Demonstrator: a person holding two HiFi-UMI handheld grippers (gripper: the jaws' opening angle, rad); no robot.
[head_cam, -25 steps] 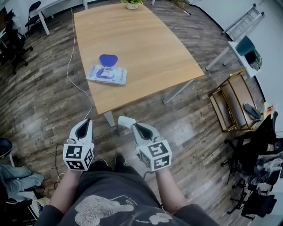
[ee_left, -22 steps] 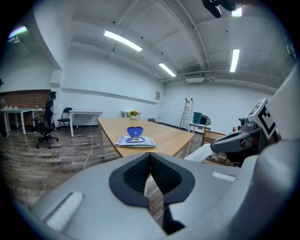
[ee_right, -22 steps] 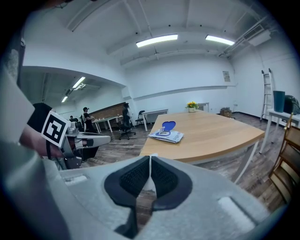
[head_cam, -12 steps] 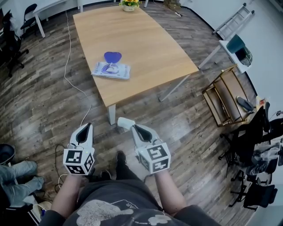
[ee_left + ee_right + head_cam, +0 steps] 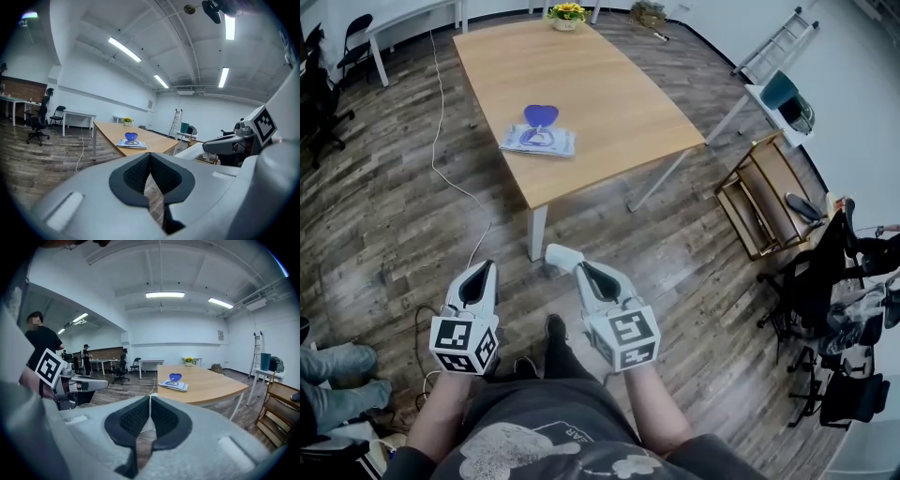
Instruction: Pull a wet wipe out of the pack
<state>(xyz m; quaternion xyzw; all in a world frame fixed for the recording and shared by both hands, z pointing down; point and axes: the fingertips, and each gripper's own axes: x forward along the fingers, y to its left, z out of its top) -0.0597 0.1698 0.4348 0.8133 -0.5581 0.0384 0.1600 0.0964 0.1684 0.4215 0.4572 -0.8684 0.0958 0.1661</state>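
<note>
Left claw [image 5: 482, 266], right claw [image 5: 579, 266] farther from table [image 5: 600, 84]; pack [image 5: 537, 141] crosswise, lid [image 5: 541, 115] upright

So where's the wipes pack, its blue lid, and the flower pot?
wipes pack [image 5: 539, 142]: head view, centre of its top.
blue lid [image 5: 541, 114]: head view, middle of the flap.
flower pot [image 5: 566, 23]: head view, the pot's side.
</note>
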